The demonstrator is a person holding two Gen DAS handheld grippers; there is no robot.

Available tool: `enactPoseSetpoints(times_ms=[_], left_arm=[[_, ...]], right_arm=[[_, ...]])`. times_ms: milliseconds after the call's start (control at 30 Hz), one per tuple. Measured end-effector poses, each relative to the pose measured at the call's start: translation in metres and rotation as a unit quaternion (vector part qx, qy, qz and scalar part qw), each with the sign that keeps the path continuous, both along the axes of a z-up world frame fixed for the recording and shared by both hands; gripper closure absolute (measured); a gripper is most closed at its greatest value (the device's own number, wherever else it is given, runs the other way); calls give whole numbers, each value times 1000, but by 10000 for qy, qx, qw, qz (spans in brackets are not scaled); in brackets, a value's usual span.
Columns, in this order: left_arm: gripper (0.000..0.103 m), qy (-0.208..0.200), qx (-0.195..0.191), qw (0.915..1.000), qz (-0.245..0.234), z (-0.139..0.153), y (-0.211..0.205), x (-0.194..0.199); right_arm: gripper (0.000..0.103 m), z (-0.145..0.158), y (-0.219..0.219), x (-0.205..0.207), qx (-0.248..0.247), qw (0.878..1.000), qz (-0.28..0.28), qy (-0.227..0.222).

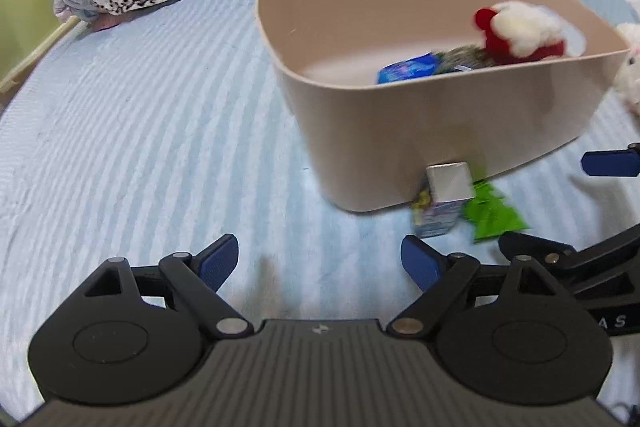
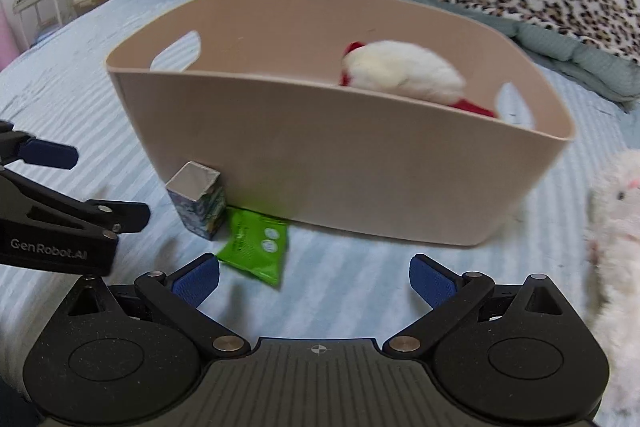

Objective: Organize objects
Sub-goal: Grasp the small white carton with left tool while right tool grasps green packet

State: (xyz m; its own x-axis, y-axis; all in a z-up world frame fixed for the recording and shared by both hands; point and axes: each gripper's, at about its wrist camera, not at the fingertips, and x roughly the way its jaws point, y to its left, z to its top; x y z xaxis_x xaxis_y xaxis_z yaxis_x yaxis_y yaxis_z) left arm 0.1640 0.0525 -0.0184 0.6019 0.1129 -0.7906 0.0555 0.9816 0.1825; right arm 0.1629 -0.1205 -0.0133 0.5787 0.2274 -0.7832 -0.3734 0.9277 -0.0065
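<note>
carton [image 2: 198, 203] and pouch [image 2: 256, 247] against bin [image 2: 340, 167]

Left gripper [image 1: 320, 263]: held low and level, jaws spread wide, nothing gripped between them.
Left fingertips [image 1: 219, 261]: blue pads, angled outward.
Right gripper [image 2: 314, 277]: held low and level, jaws spread wide, nothing gripped between them.
Right fingertips [image 2: 432, 285]: blue pads, angled outward.
Relative position: the two grippers are set side by side, close together; each is seen at the edge of the other's wrist view.
</note>
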Motion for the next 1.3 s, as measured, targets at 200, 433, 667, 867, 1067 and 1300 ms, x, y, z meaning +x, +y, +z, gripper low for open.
enactPoseSetpoints(times_ms=[200,433,667,867,1067,1300], left_arm=[[14,109,-128,9998,98,-6,9,7],[14,155,-235,9996,11,-10,6,7],[14,63,-457,9978,-472,-10,-15,1],[15,115,-378,9977,-559,-22,-30,11],[28,114,-754,9968,-238,-28,-17,21],[44,-51,-785,9966,-257,-29,-16,17]], right_arm=[[2,-16,12,8,-107,9999,51,33],[5,-23,-4,16,-226,9988,-434,4],[6,-22,-34,16,-384,9976,-581,48],[10,-21,-37,17,-184,9991,-372,57],[11,-29,-26,19,-78,9999,-92,4],[25,-35,-10,20,-15,9999,150,-56]])
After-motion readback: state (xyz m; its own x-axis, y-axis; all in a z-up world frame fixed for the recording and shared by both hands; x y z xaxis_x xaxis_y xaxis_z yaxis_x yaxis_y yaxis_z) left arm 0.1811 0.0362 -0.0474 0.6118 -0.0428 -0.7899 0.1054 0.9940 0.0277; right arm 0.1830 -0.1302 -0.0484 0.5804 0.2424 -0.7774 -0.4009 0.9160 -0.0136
